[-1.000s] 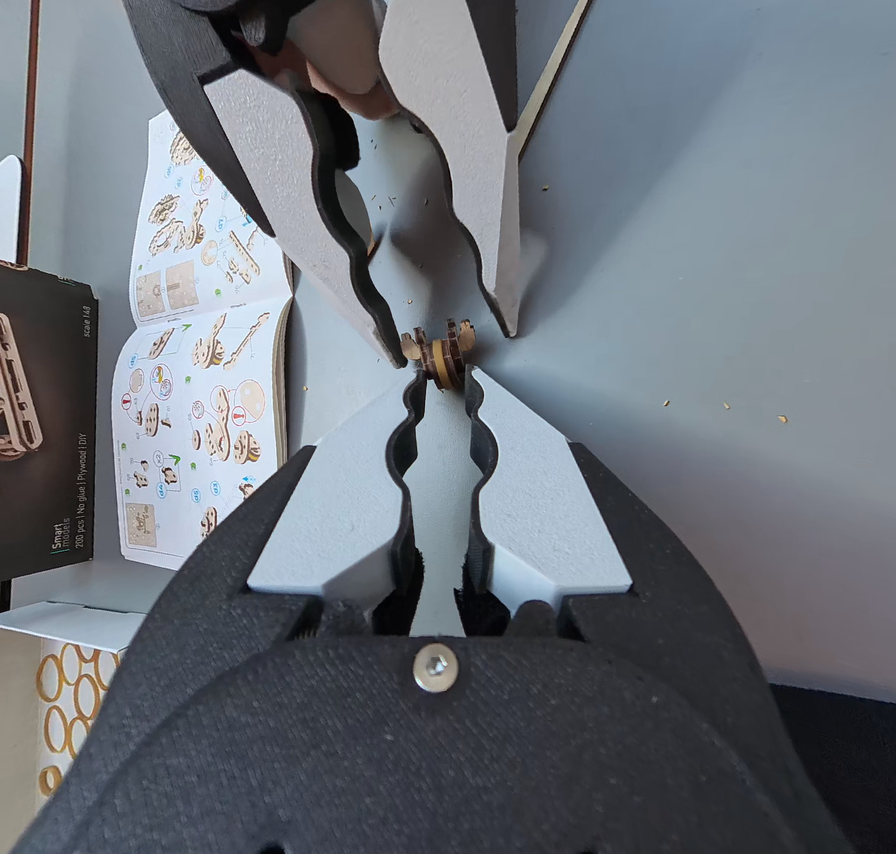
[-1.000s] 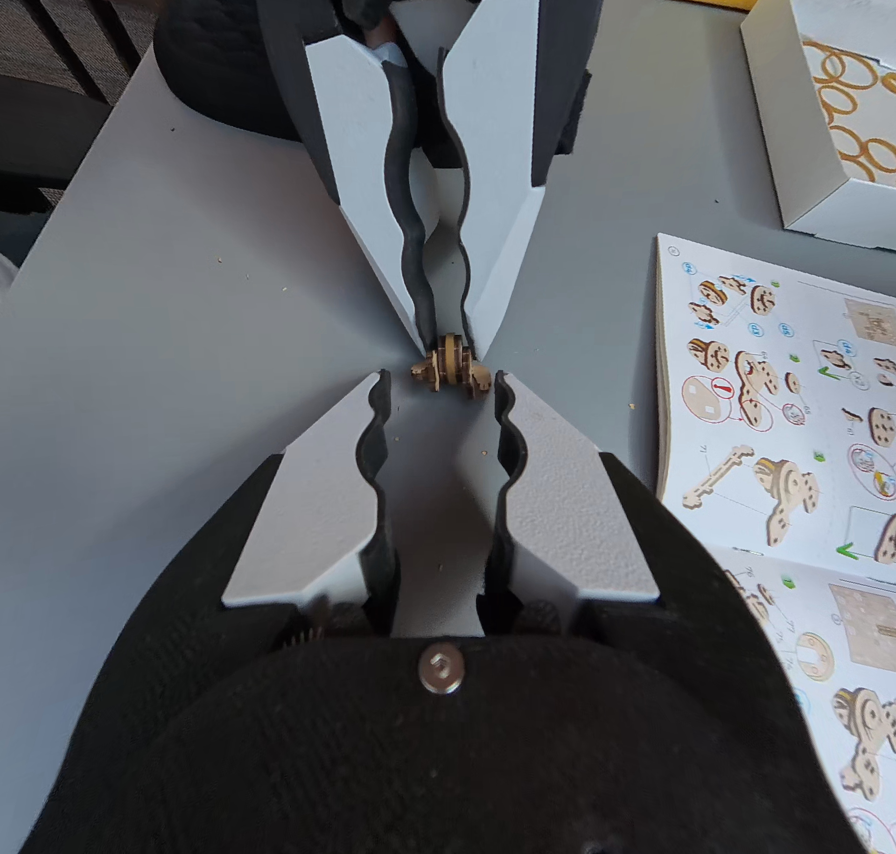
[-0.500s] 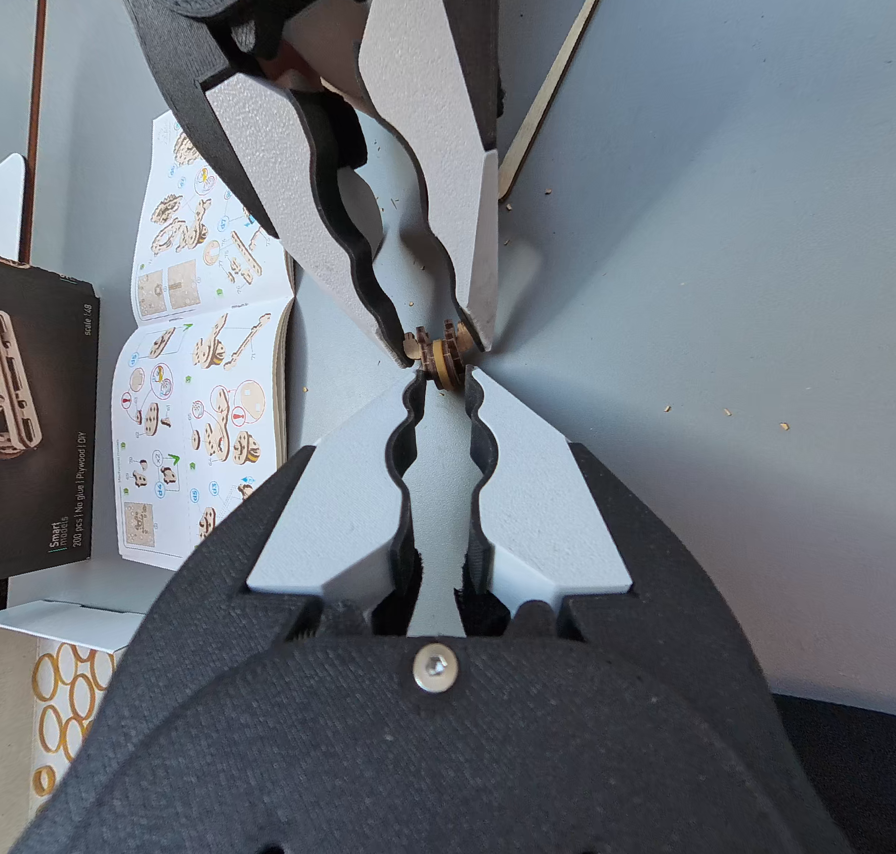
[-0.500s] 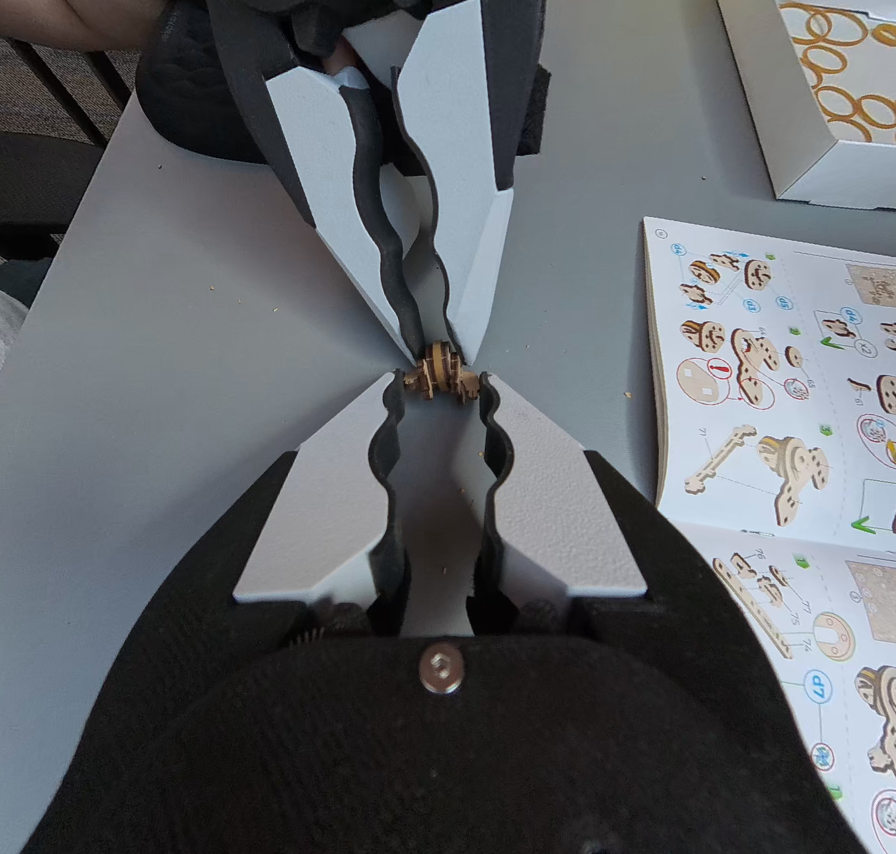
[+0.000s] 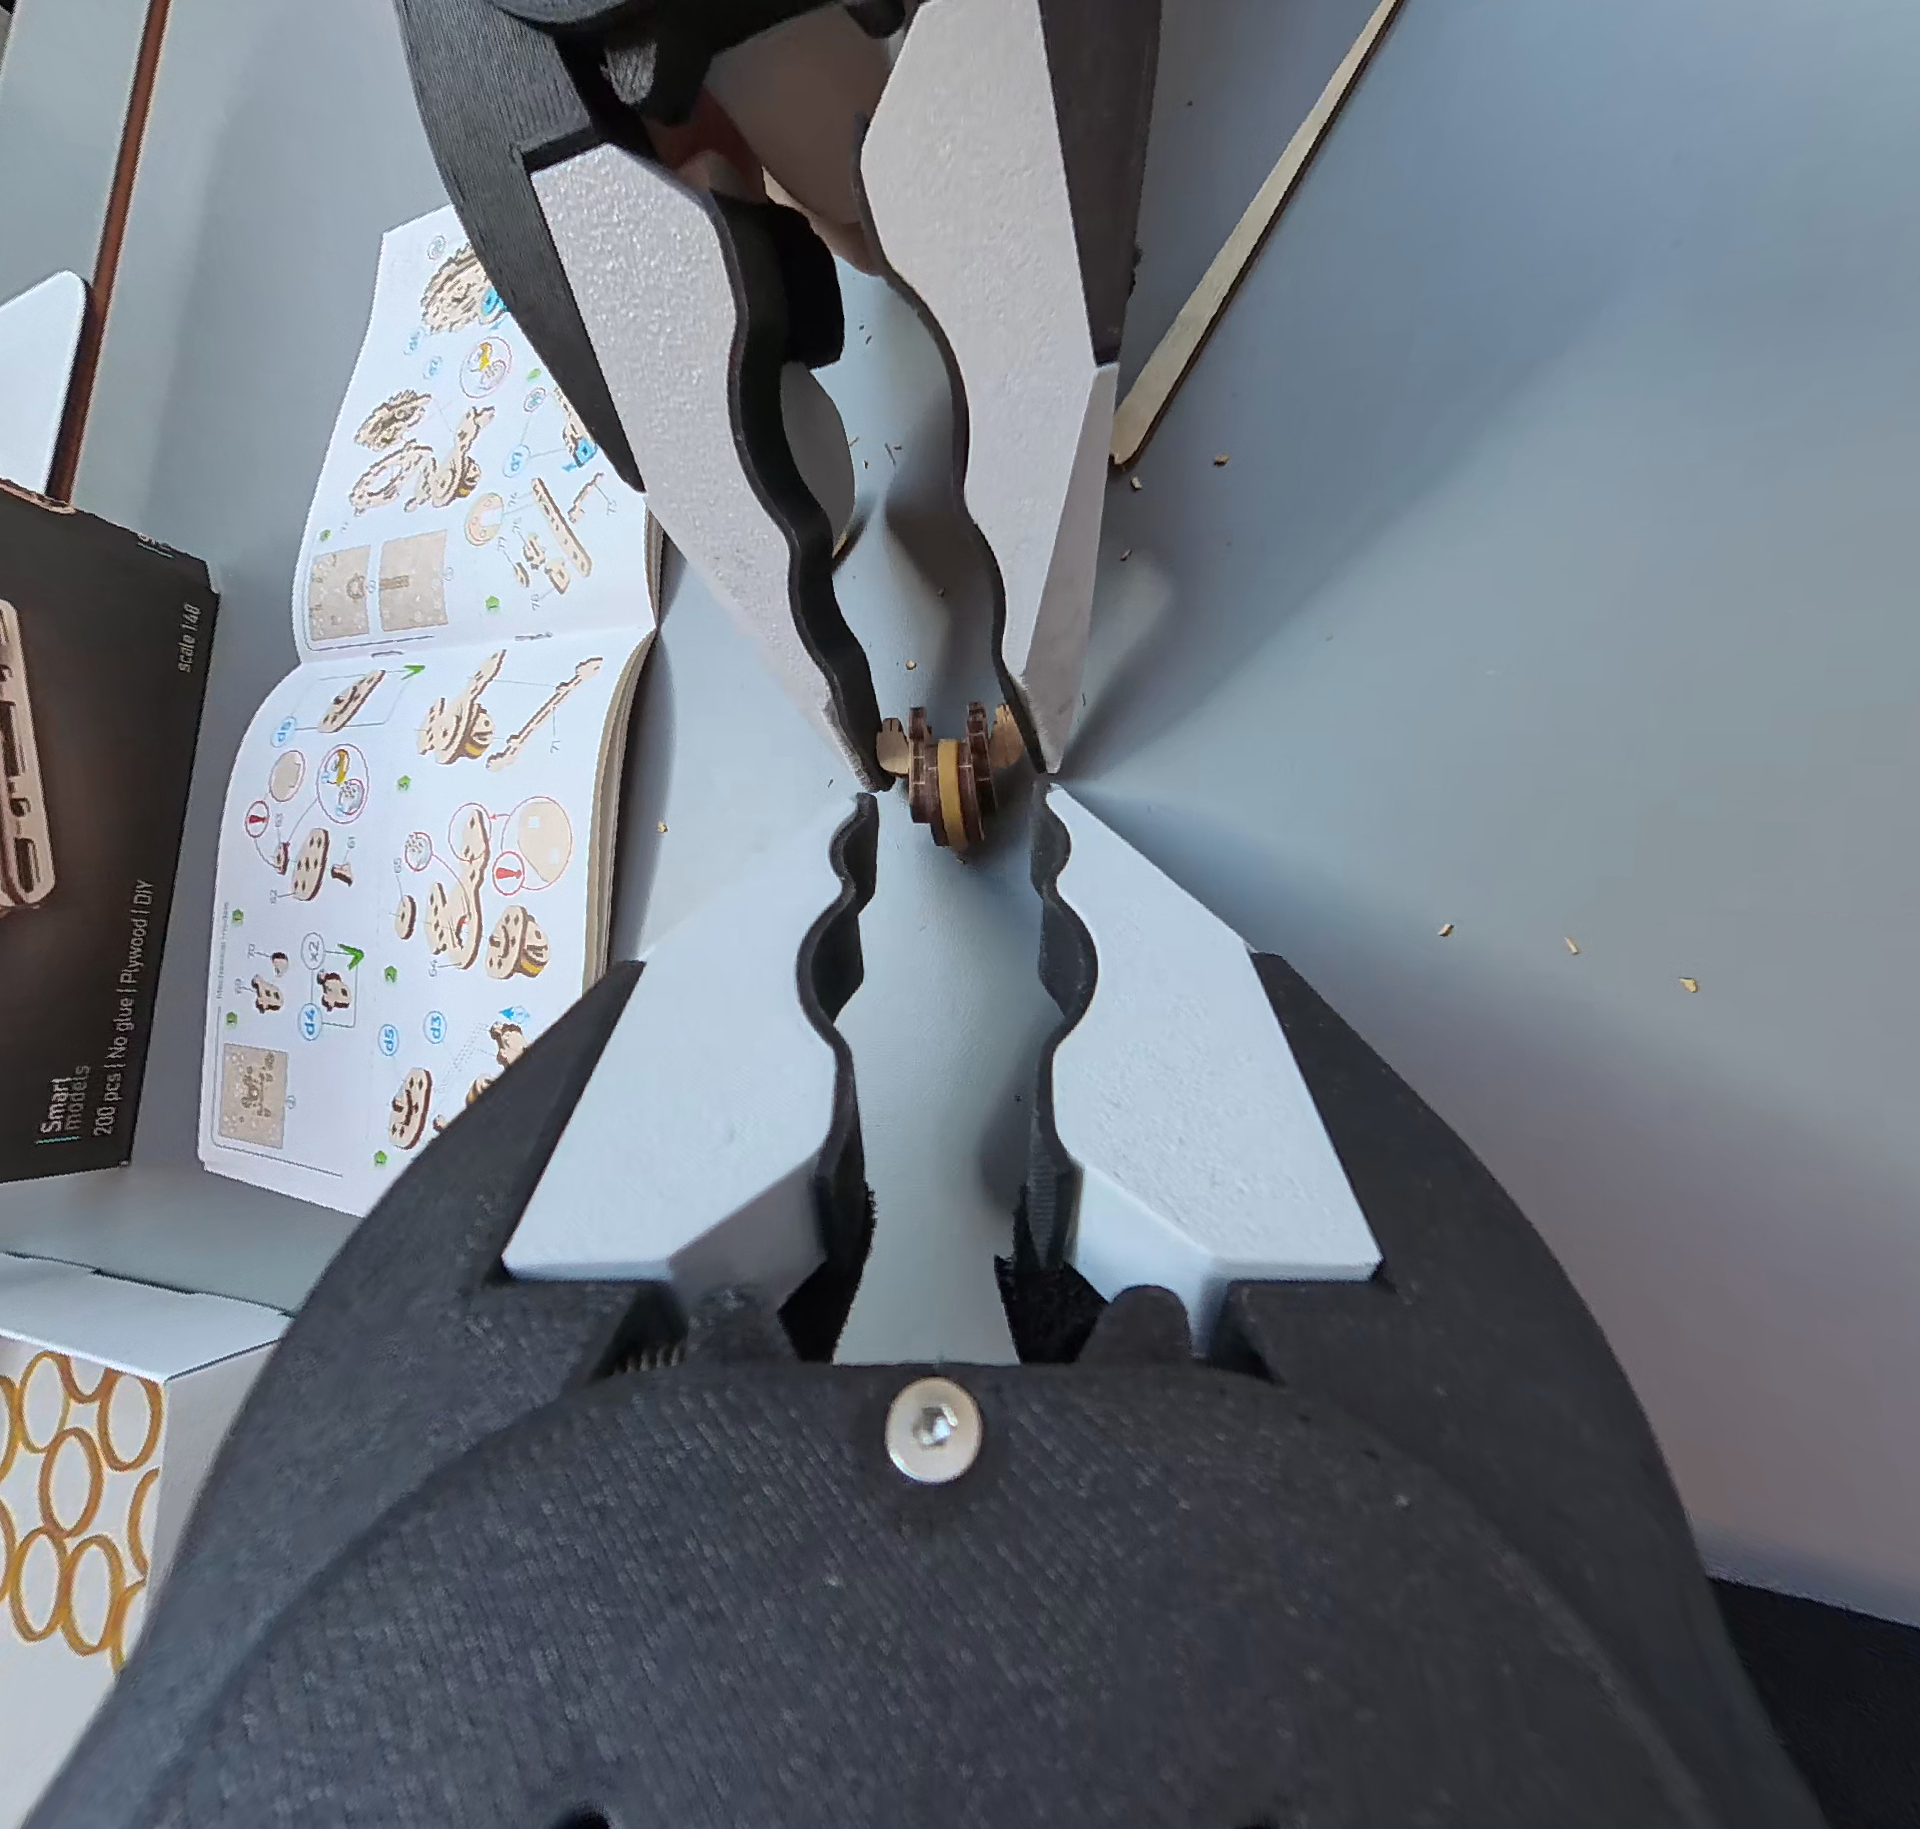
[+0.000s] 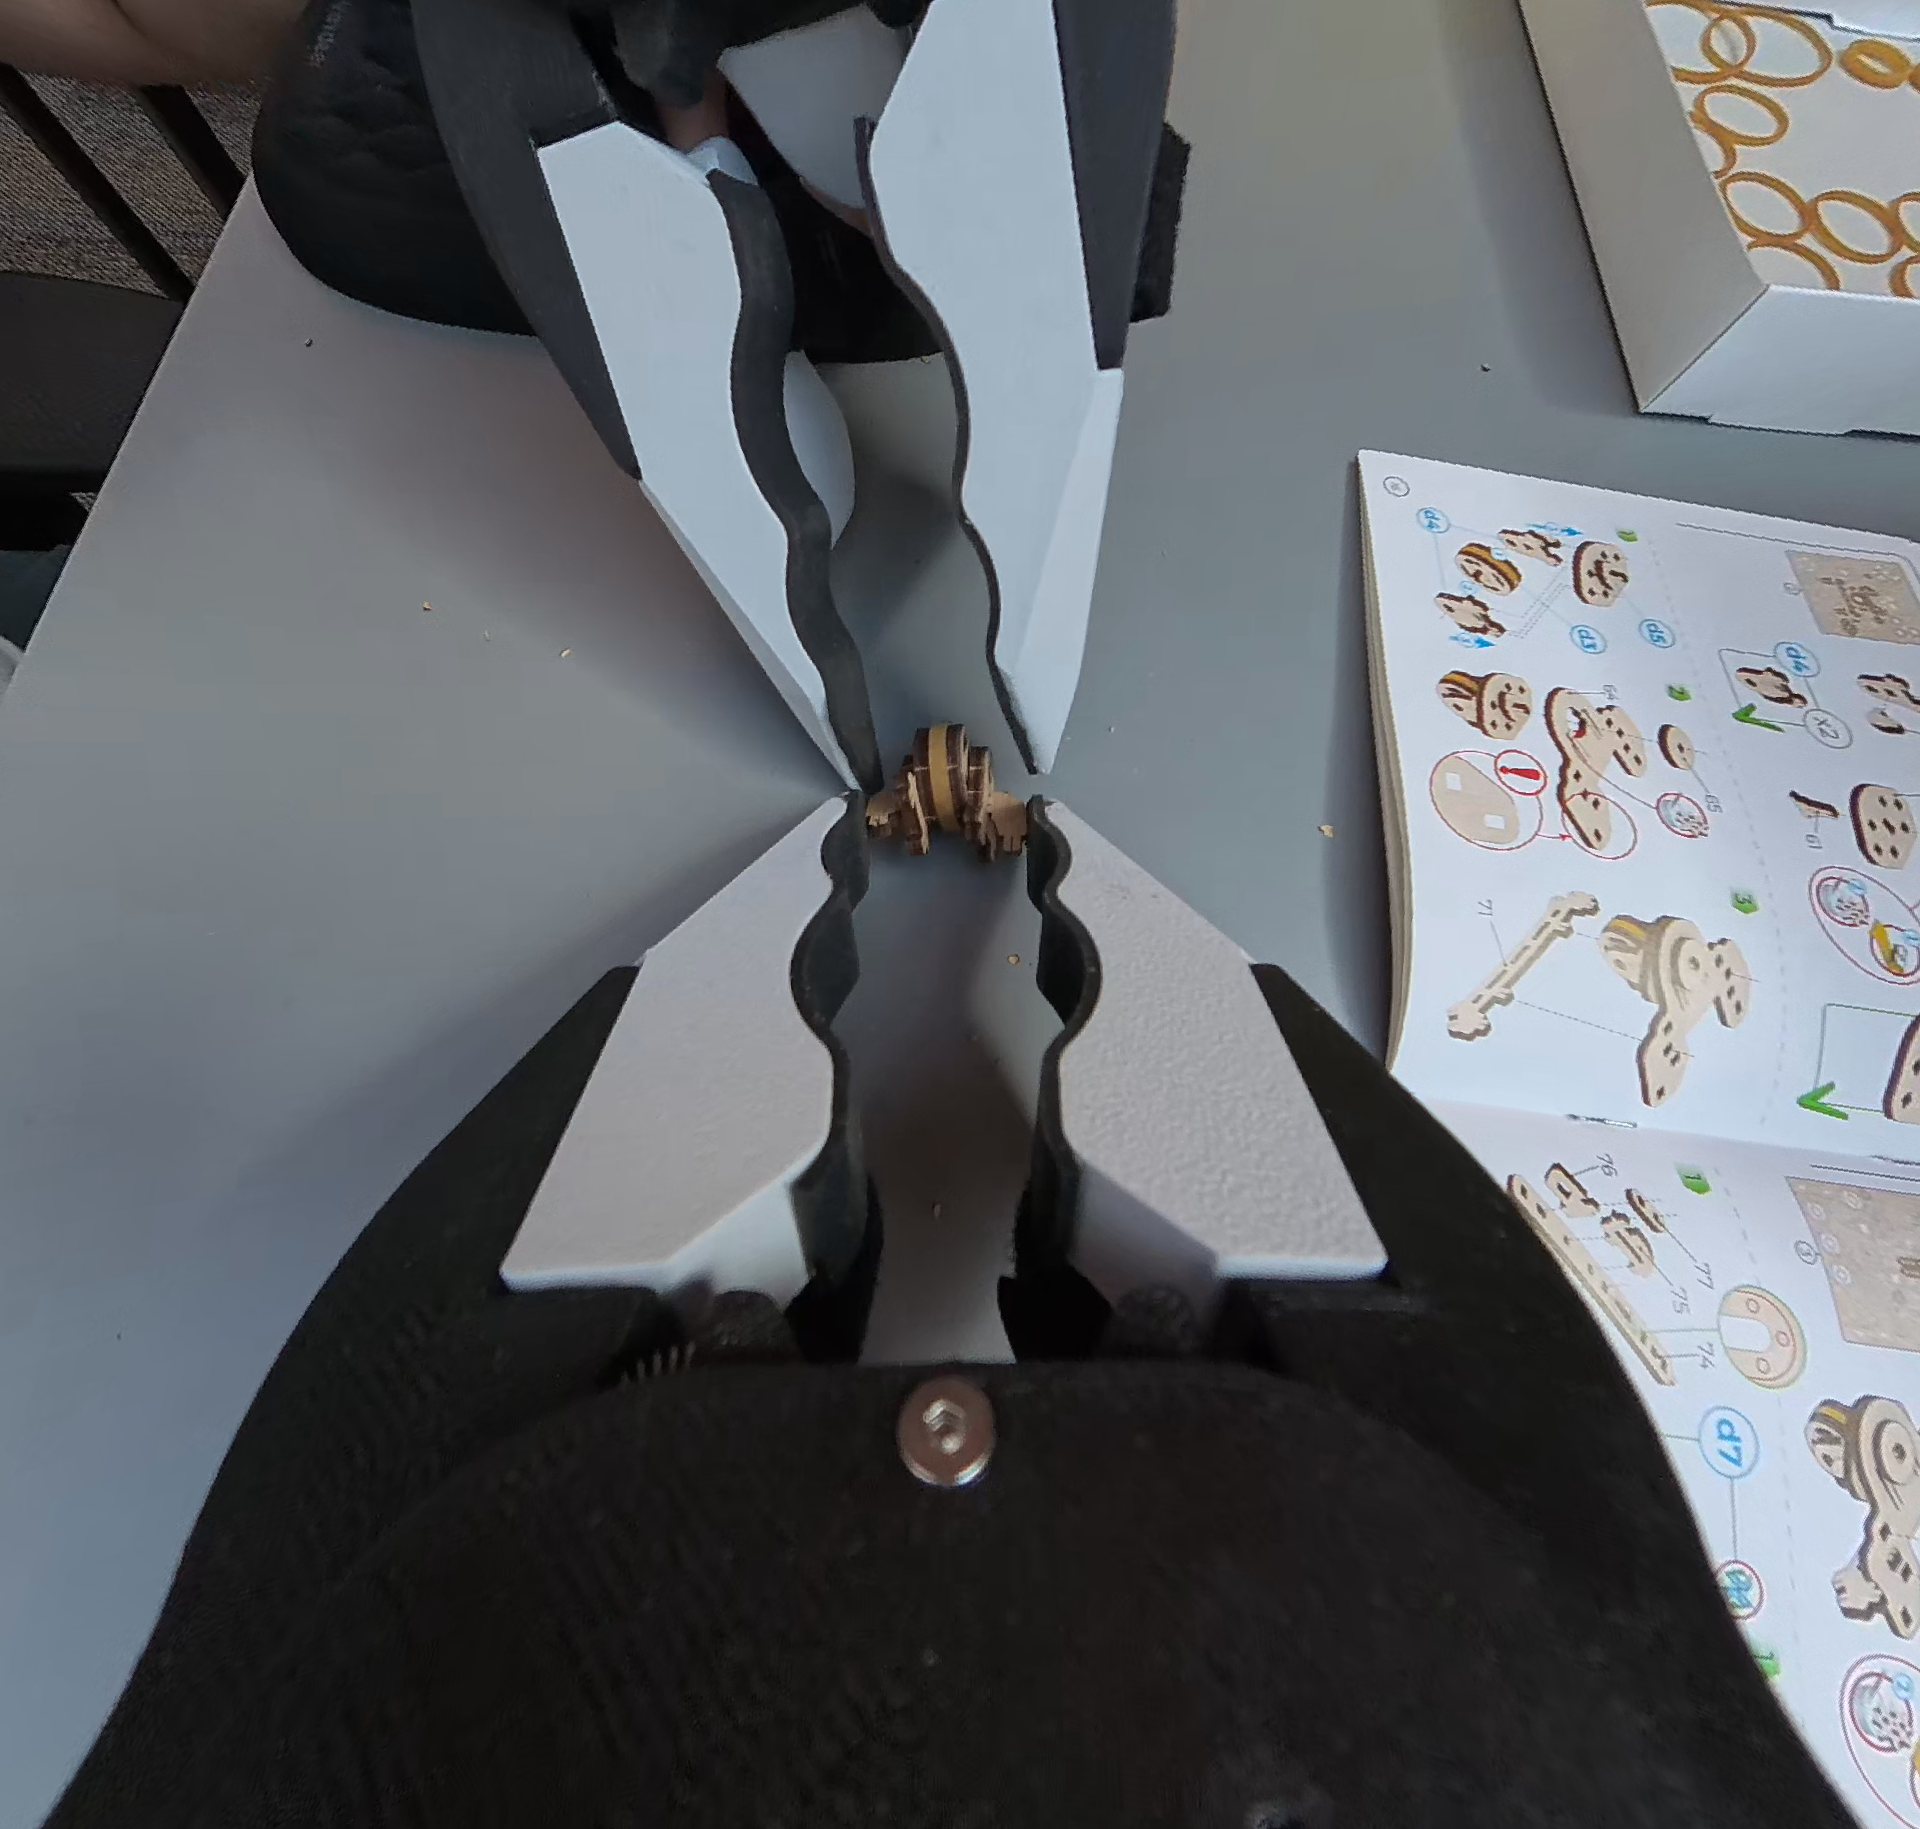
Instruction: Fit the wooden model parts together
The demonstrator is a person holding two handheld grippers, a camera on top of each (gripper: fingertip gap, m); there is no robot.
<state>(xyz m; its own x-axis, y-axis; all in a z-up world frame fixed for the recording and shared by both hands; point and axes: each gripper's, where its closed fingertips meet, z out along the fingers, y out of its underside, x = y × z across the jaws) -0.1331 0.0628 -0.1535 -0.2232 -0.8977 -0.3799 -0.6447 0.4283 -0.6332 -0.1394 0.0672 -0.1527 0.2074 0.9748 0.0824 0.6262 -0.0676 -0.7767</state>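
Observation:
A small wooden assembly (image 5: 948, 777), stacked discs on a cross pin with lobed ends, hangs just above the grey table (image 5: 1455, 636). In the left wrist view my right gripper (image 5: 951, 756) comes in from the top and is shut on the assembly's two ends. My left gripper (image 5: 954, 808) stands open around the discs, its fingertips clear of them. In the right wrist view my right gripper (image 6: 943, 813) pinches the assembly (image 6: 940, 792) at both ends. The left gripper (image 6: 945, 777) faces it from the top with its jaws apart.
An open instruction booklet (image 6: 1642, 844) lies right of the grippers; it also shows in the left wrist view (image 5: 436, 792). A dark box (image 5: 94, 844), a white box with gold rings (image 6: 1766, 169), a thin wooden strip (image 5: 1257, 221), a black pad (image 6: 343, 221) and wood crumbs are around. Less than 4 cm separates the two grippers' tips.
My left gripper has opened and let go of the assembly. My right gripper has closed from open onto the assembly's ends and moved closer in.

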